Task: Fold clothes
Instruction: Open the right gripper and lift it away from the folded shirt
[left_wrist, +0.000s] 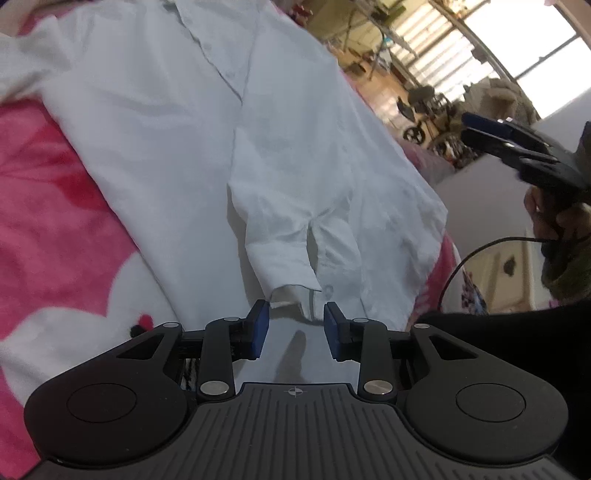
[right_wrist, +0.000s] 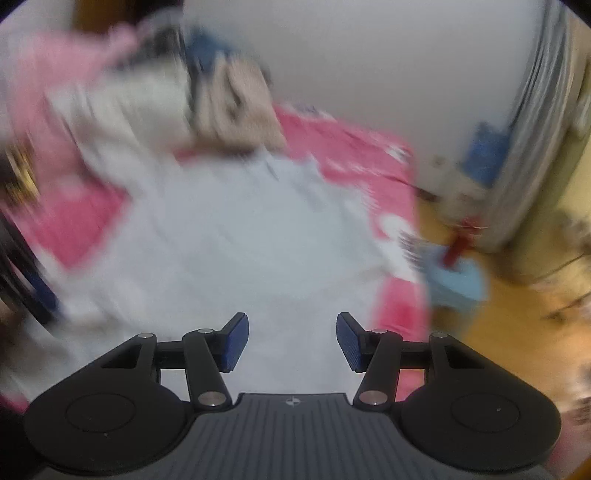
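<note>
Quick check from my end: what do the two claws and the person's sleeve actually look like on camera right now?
Both the left claw and the right claw have black linkage arms with silver pivot pins, blue ribbed pads, and a grey ridged base with a small crosshair mark. In the left wrist view, a black cable runs to the right claw, beside a dark olive sleeve.

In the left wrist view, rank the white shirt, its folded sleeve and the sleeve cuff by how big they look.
1. white shirt, which fills most of the view
2. folded sleeve, lying across the shirt
3. sleeve cuff, smallest, though nearest the camera, so its look is enlarged
</note>
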